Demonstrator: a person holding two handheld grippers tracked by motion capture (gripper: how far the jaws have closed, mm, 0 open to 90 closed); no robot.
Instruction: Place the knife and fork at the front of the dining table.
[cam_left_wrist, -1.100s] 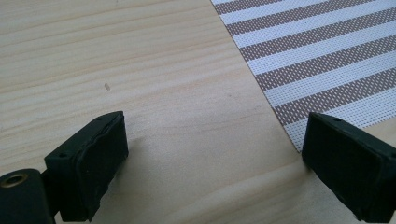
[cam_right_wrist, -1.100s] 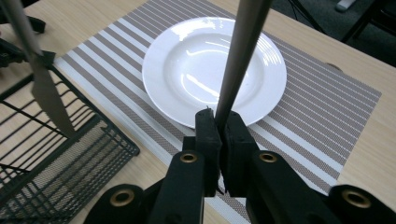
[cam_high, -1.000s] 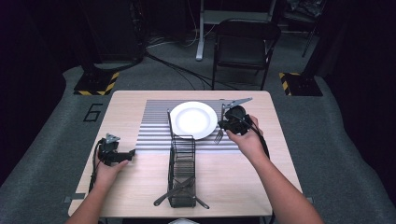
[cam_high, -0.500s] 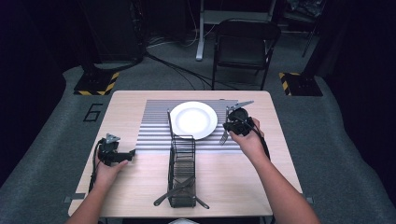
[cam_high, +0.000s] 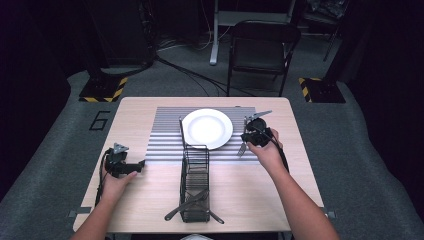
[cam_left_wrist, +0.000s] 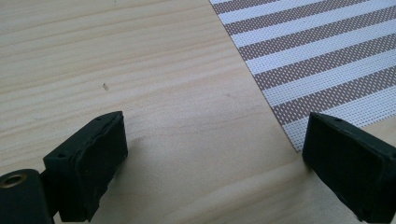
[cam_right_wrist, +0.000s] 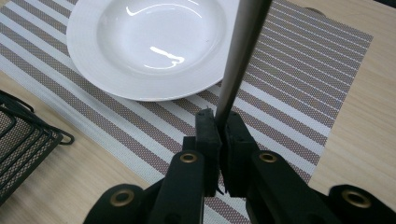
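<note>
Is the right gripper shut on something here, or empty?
Shut on a utensil: the right gripper has its jaws pinched on a metal handle beside the white plate.

- Numeral "6" (cam_high: 100, 120): black figure on the grey floor covering, just beside the table's (cam_high: 135, 107) far left corner.
- Hazard marking, yellow and black diagonal stripes: on two floor plates, one (cam_high: 104, 92) beyond the table's far left, one (cam_high: 321, 86) beyond its far right.
- No other legible text, label or brand.
</note>
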